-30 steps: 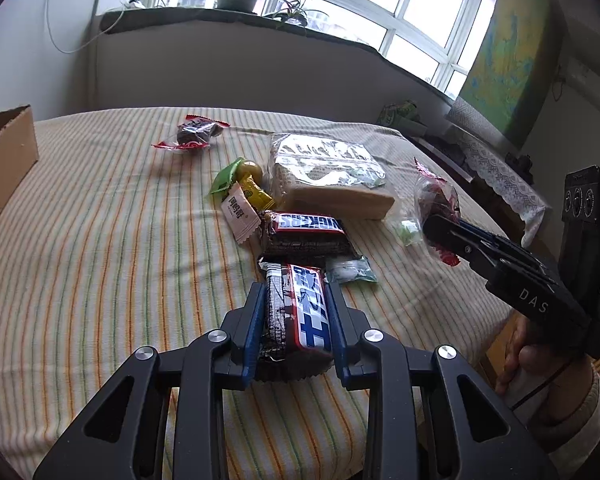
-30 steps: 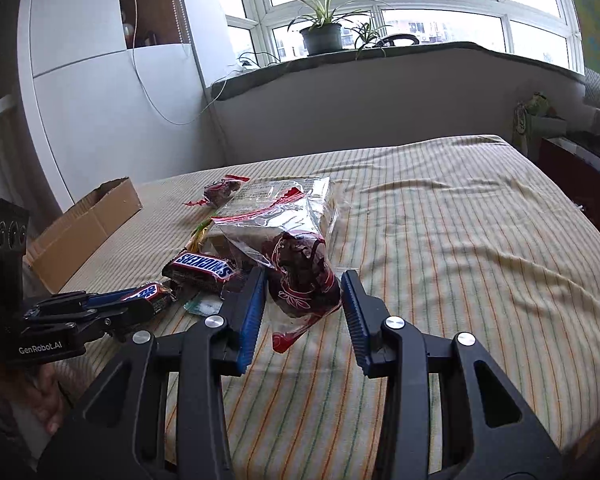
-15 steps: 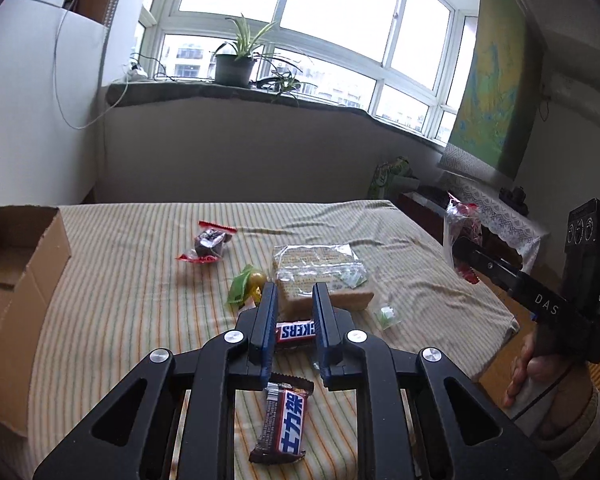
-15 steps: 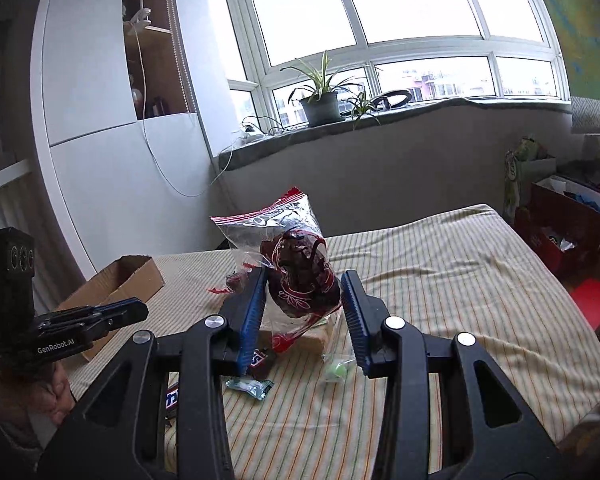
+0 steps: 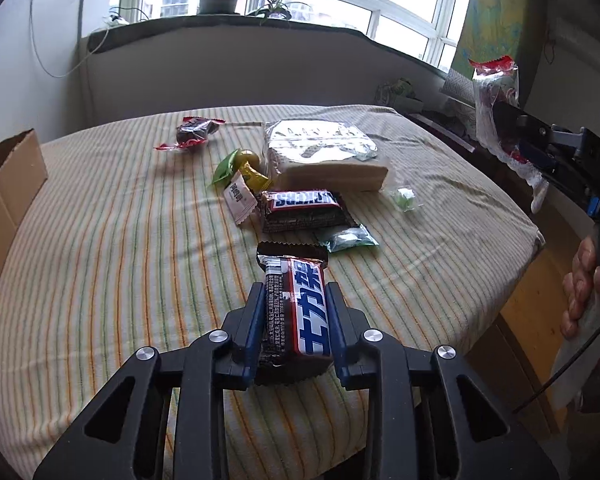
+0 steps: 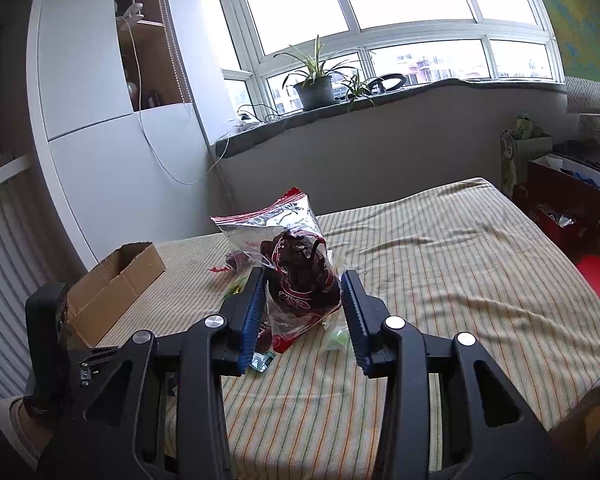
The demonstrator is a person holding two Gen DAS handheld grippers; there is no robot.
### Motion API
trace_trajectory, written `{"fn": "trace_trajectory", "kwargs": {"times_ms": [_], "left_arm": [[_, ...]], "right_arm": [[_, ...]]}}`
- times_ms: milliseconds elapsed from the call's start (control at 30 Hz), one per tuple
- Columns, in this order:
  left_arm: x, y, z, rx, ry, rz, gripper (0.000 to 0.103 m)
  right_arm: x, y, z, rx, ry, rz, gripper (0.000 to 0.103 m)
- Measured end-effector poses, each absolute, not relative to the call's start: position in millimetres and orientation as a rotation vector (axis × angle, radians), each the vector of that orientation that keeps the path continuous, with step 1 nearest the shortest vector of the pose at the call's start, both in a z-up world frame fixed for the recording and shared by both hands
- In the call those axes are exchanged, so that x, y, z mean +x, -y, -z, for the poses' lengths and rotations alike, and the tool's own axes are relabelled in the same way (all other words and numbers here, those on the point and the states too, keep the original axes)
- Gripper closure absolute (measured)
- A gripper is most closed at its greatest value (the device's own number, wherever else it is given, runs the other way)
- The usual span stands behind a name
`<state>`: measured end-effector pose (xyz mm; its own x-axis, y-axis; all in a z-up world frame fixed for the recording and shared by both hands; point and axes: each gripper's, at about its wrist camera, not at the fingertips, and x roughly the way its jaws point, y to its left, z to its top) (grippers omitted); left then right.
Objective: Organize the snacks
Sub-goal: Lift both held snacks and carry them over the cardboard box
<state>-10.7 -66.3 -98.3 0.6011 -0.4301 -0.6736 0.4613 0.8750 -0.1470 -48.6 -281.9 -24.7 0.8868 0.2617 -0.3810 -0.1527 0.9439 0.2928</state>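
Half a second ago the left gripper (image 5: 295,322) was lifted clear with its fingers nearly together and the chocolate bar (image 5: 296,312) lying loose below; now it is back down, its blue pads clamped on the sides of that bar, low over the striped tablecloth (image 5: 120,240). Reading from the left, the cardboard box (image 5: 8,188) sits open at the table's edge, and as far as I can see into it nothing has gone in yet, though most of its inside is hidden. Past it lie a red-ended dark sweet (image 5: 194,132), a green and yellow wrapper (image 5: 240,166) with a small white sachet (image 5: 240,198), then the Snickers bar (image 5: 302,210), the big clear bag of crackers (image 5: 324,154), a green packet (image 5: 350,238) and a tiny green sweet (image 5: 406,198), all still scattered. Farthest right, the right gripper (image 6: 302,300) is held up above the table, its fingers closed on a clear bag of dark red fruit (image 6: 296,276), the bag's top standing up between them. So I'd say the sorting has barely started: two snacks are in hand, none visibly put away, and roughly seven more wait on the cloth. The box looks the likely home for them.
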Motion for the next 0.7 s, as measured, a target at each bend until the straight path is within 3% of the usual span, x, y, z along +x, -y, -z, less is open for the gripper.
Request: {"fn": "trace_trajectory", "kwargs": {"times_ms": [400, 700], "left_arm": [[-32.1, 63.4, -34.8, 0.077, -0.453, 0.508, 0.075], [-35.9, 31.5, -38.3, 0.033, -0.407, 0.474, 0.075]], "right_arm": [[-59.6, 274.1, -18.2, 0.220, -0.345, -0.231, 0.063], [-48.6, 225.6, -23.6, 0.153, -0.396, -0.276, 0.063]]}}
